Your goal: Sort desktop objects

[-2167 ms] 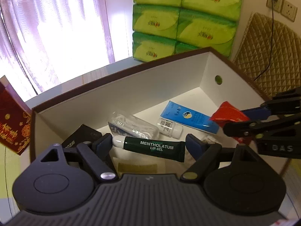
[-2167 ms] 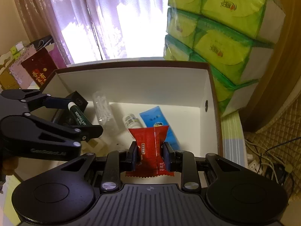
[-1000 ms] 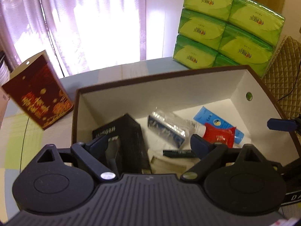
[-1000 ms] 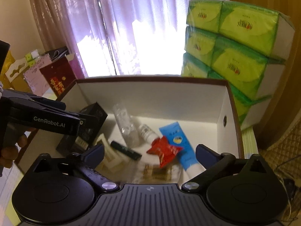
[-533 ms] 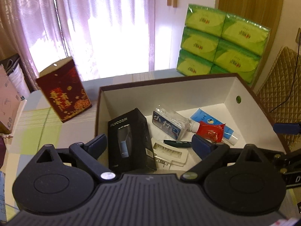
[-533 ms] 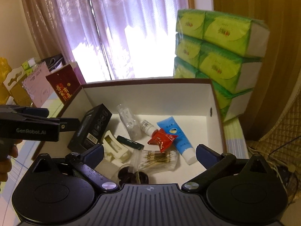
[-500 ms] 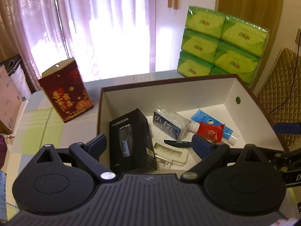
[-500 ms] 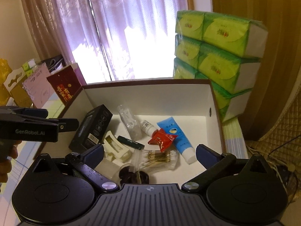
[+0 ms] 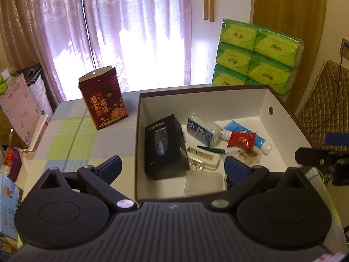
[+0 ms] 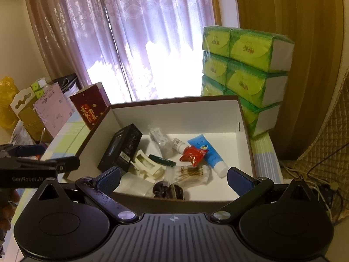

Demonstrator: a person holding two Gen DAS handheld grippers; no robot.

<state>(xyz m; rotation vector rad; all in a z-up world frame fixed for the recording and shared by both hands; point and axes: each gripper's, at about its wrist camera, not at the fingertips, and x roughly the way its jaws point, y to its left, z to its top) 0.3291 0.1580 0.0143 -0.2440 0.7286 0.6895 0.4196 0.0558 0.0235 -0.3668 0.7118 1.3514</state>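
A brown-rimmed white box holds the sorted items: a black razor box, a clear bottle, a blue tube, a red sachet, a dark green lip gel tube, a cream clip and a cotton-swab pack. My left gripper is open and empty, back above the box's near rim. My right gripper is open and empty, above the near rim.
A dark red gift box stands on the table left of the box. Green tissue packs are stacked behind it. Pink and cardboard cartons sit at the far left. A quilted chair back is at right.
Both grippers have let go of the lip gel tube and the red sachet, which now lie in the box. Both have pulled back and up, open.
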